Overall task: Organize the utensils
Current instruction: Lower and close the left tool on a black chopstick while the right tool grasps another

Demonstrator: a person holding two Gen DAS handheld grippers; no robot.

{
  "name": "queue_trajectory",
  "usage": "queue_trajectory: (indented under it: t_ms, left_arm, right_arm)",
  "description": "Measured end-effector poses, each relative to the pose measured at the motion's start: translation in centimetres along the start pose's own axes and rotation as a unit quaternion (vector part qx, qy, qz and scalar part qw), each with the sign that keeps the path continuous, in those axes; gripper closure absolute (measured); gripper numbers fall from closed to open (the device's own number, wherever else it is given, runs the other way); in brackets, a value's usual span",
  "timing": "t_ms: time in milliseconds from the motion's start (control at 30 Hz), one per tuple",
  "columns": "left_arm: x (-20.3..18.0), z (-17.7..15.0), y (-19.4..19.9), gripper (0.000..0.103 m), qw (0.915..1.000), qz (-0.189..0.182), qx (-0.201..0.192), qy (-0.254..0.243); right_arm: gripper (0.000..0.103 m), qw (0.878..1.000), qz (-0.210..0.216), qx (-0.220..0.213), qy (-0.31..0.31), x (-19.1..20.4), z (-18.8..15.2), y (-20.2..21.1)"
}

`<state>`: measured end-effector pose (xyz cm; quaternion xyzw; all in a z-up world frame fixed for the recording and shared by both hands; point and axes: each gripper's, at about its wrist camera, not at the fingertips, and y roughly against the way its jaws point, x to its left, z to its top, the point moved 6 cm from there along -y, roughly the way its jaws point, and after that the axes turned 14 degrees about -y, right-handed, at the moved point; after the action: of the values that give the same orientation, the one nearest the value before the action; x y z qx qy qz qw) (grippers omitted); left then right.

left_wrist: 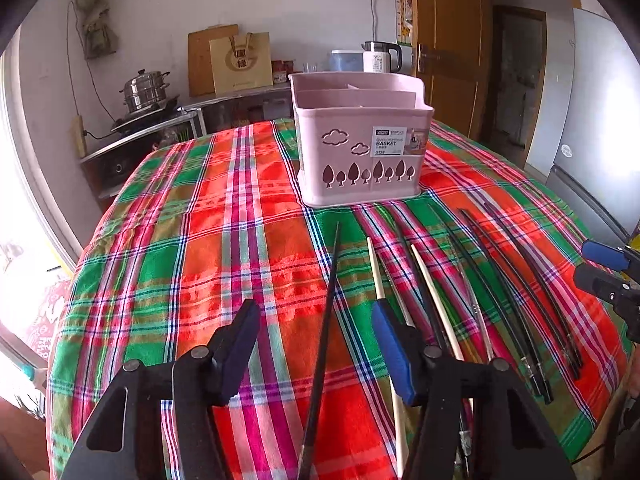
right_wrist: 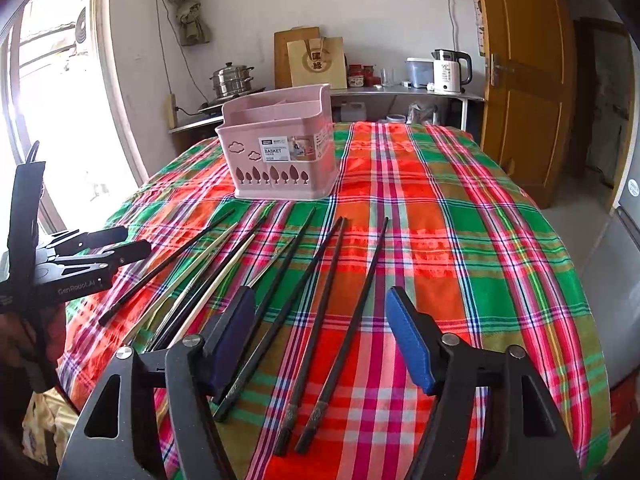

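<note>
Covering the counter is a plaid cloth in red, green and pink, and it hangs over the rounded edges. A pink utensil basket with cloud and tree cut-outs and a paper label stands upright toward the far side, its inner compartments showing nothing from these angles. Chopsticks lie loose on the cloth in front of it, fanned roughly side by side: several black chopsticks and a couple of pale wooden chopsticks.

Both grippers sit above the near edge with jaws apart and nothing clamped. In the left wrist view, one black chopstick runs between the fingers of the left gripper without either pad pressing on it. The right gripper has two or three black chopsticks lying in its gap, again untouched.

Behind the counter, a metal shelf along the white wall carries a steel steamer pot on a burner, a wooden board, a paper bag, jars, a glass and a white electric kettle. A wooden door stands at the right, a bright window at the left, and a grey fridge beside the door.
</note>
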<state>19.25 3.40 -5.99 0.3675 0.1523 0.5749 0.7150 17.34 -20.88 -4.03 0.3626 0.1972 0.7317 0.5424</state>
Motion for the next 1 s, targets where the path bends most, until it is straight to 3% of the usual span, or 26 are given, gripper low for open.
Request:
queue_trajectory:
  t_ms: [200,300,600,733,933,1000]
  left_arm:
    - [0.8,0.7,-4.0,0.054,0.9990,-0.027,0.036,-0.001]
    - [1.0,1.1,-5.1,0.055,0.9985,-0.033,0.044,-0.003]
    - [0.7,2.4,-7.3,0.062,0.9959,-0.055,0.064,-0.033]
    - [-0.1,2.5,-8.4,0.072,0.9933,-0.064,0.082,-0.050]
    - [-0.6,3.2,-8.7,0.076,0.9908,-0.066,0.089,-0.077]
    - [-0.5,3.4,-9.0,0.076,0.9899,-0.073,0.096,-0.076]
  right_arm:
    - [0.066,0.999,-0.014,0.040,0.004,-0.1,1.0,-3.8]
    - [0.073,0.998,-0.020,0.064,0.000,-0.5,1.6,-5.6]
    - [0.081,0.995,-0.039,0.097,0.011,-0.5,3.0,-8.9]
    - [0.081,0.992,-0.045,0.113,0.015,-0.6,2.9,-9.9]
    - [0.082,0.992,-0.053,0.115,0.026,-0.4,2.9,-10.3]
    - [0.089,0.991,-0.055,0.116,0.030,-0.4,2.9,-10.3]
